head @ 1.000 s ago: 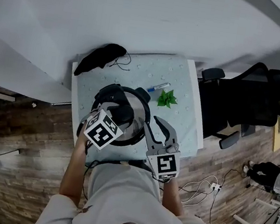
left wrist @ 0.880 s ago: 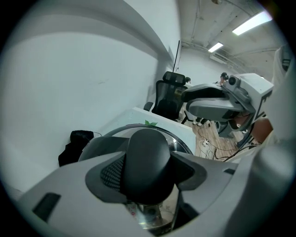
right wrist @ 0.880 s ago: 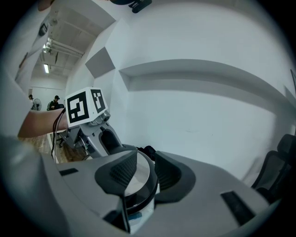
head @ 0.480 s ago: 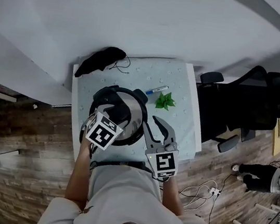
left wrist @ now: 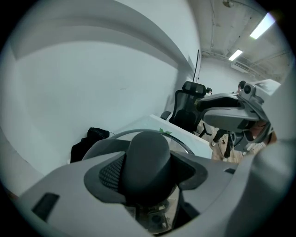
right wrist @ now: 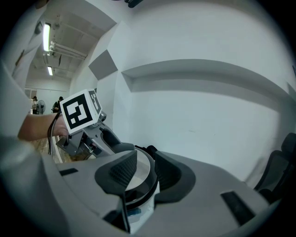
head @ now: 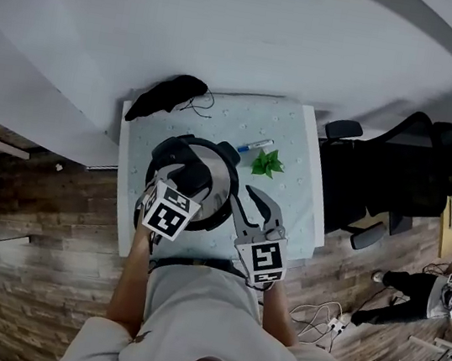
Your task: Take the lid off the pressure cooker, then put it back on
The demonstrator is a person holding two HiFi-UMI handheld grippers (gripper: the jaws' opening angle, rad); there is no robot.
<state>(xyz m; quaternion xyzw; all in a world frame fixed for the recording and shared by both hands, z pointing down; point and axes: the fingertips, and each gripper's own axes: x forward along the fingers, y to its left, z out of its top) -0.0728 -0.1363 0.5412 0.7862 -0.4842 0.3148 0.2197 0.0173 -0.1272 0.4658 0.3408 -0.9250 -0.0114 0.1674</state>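
The pressure cooker (head: 220, 204) stands on the pale table (head: 306, 129) with its lid (head: 219, 181) on. My left gripper (head: 189, 181) reaches down over the lid's black knob (left wrist: 148, 159). Its jaws are opening, with the knob between the pads and filling most of the gap. My right gripper (head: 249, 198) sits at the cooker's right side. In the right gripper view its jaws (right wrist: 141, 173) stand on either side of the lid's rim (right wrist: 150, 183); whether the pads press on anything is hidden. The left gripper's marker cube (right wrist: 81, 111) shows beyond.
At the table's far left corner lies a black cloth bundle (head: 167, 94) with a cord. A blue pen (head: 255, 143) and a small green sprig (head: 268, 161) lie right of the cooker. A black office chair (head: 399, 160) stands beside the table's right edge. A wall runs behind.
The left gripper has rolled a little over the knob and its jaws have widened. The right gripper and the cooker have stayed where they were.
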